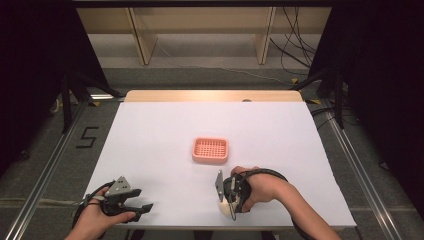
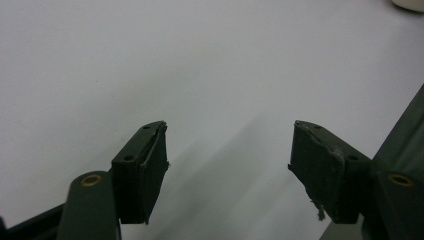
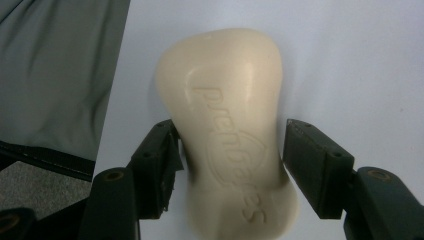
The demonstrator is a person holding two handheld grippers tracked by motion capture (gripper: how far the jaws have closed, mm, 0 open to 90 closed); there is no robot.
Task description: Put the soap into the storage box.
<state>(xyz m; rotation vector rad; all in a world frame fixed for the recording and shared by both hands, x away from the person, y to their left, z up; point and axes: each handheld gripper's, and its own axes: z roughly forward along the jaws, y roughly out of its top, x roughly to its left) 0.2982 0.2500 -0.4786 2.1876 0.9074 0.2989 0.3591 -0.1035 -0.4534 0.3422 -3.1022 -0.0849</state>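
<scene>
A cream bar of soap (image 3: 225, 90) with embossed lettering lies on the white table near its front edge. My right gripper (image 3: 230, 150) points down over it, with one jaw against each long side of the bar. In the high view the soap (image 1: 224, 209) peeks out under the right gripper (image 1: 231, 211), which a hand holds. A pink slatted soap dish (image 1: 195, 150) sits empty at the table's middle, beyond the right hand. My left gripper (image 1: 145, 207) rests at the front left, open over bare table. Its jaws (image 2: 227, 150) hold nothing.
The white sheet (image 1: 150, 140) covers the table, with a wooden strip along the far edge. A pale corner of the soap (image 2: 410, 4) shows at the top right of the left gripper view. Grey clothing (image 3: 50, 75) hangs just past the table's front edge.
</scene>
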